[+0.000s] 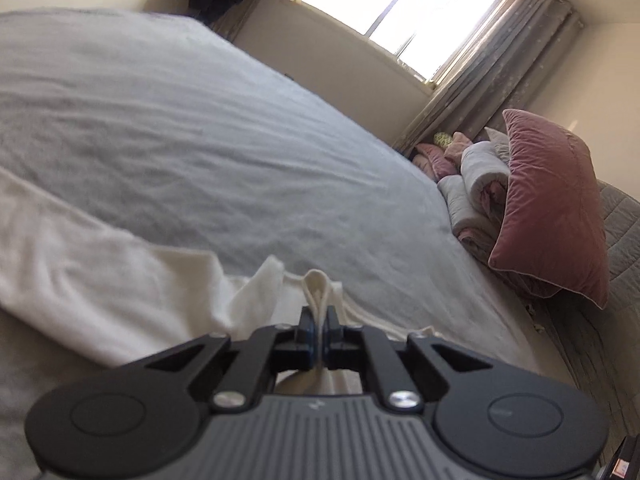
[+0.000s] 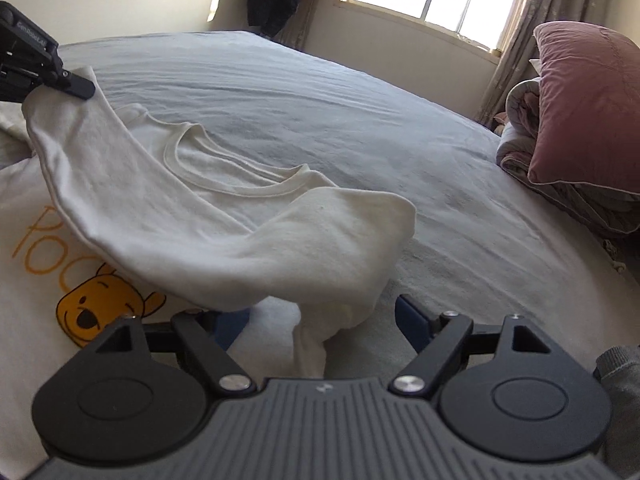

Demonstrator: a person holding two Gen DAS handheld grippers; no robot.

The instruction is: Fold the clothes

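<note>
Cream T-shirt [image 2: 192,208] on bed [image 2: 320,92] — left jaws pinching sleeve, right jaws spread beside it

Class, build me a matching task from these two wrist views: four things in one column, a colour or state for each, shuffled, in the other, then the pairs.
1. left gripper
2. right gripper
3. pillow
4. bear print

A. yellow-orange, on the shirt's front
B. open, nothing gripped
C. shut on a fold of the T-shirt
D. dusty pink, standing at the bed's edge

Pairs: 1-C, 2-B, 3-D, 4-A
</note>
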